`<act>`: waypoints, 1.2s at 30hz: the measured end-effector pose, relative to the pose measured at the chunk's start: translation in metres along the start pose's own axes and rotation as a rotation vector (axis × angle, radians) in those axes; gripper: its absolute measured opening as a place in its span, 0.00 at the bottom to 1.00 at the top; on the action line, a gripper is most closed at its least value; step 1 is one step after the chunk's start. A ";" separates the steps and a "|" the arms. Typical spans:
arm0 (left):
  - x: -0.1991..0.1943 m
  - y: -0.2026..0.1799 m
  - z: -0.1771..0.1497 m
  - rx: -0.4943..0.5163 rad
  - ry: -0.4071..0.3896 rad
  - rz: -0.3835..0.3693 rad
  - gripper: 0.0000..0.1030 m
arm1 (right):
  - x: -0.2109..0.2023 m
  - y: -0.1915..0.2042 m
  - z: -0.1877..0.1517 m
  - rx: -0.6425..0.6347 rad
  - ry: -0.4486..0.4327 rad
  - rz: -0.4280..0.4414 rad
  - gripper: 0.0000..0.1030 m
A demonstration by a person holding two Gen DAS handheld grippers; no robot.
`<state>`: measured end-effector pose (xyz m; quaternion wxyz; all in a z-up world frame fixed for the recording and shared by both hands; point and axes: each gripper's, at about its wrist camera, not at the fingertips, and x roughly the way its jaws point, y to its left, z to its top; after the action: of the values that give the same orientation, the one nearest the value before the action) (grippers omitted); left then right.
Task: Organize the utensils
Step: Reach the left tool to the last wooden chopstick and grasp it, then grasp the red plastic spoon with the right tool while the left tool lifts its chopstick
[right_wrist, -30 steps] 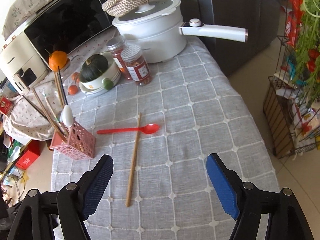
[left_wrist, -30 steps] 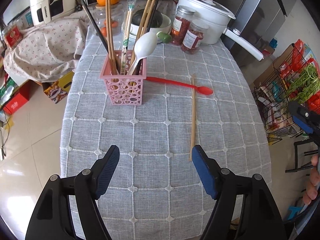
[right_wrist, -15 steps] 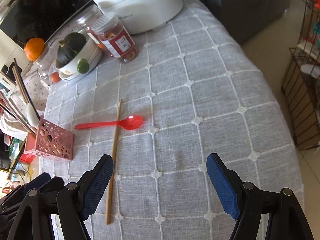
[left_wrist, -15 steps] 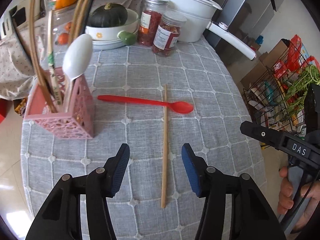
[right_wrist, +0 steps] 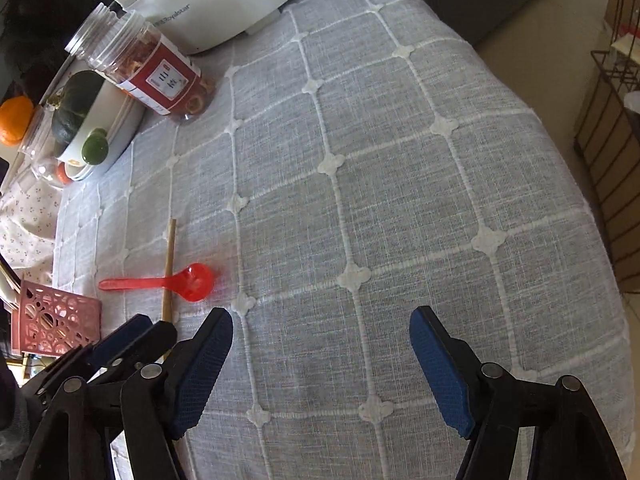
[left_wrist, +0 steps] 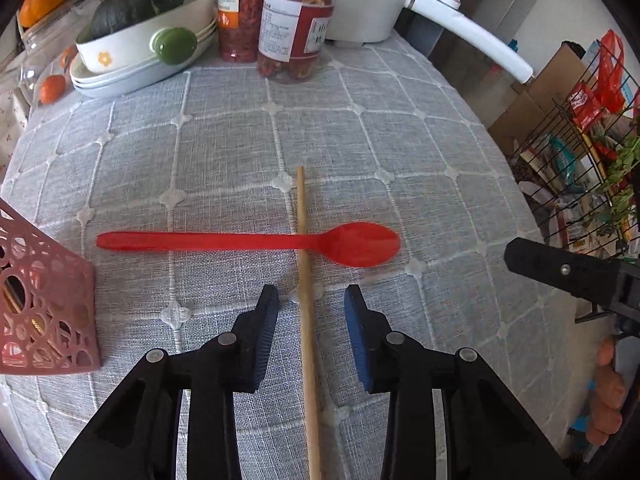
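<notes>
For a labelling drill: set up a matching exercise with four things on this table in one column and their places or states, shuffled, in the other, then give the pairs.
Things
1. wooden chopstick
2. red spoon
3. pink holder
4. dark green squash

Places or states
A. sits in a white bowl at the far end of the table
B. lies flat with the stick crossing over its handle
C. stands at the left edge of the left wrist view
D. runs between the left gripper's fingers, which have just been closing but are not yet pressing on it

Pairs: 1-D, 2-B, 3-C, 4-A
</notes>
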<state>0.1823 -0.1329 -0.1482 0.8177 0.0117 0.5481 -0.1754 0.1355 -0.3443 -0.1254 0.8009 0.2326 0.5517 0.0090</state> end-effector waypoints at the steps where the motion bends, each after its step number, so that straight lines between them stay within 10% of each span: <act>1: 0.002 -0.001 0.000 0.008 -0.002 0.019 0.26 | -0.001 0.000 0.001 -0.004 -0.005 -0.004 0.76; 5: 0.001 -0.003 -0.004 0.040 -0.017 0.061 0.07 | 0.001 -0.001 0.001 -0.005 -0.001 -0.009 0.76; 17: -0.029 0.009 -0.049 -0.027 0.169 -0.030 0.06 | -0.005 0.017 -0.010 -0.031 0.009 0.018 0.72; 28: -0.076 0.015 -0.093 0.052 0.148 -0.023 0.06 | 0.021 0.032 -0.028 -0.004 0.093 0.161 0.31; 36: -0.101 0.042 -0.097 0.029 0.085 -0.016 0.06 | 0.053 0.039 -0.031 0.109 0.142 0.266 0.26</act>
<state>0.0741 -0.0453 -0.1027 0.7921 0.0265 0.5798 -0.1891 0.1382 -0.2837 -0.1662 0.7377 0.3454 0.5712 0.1013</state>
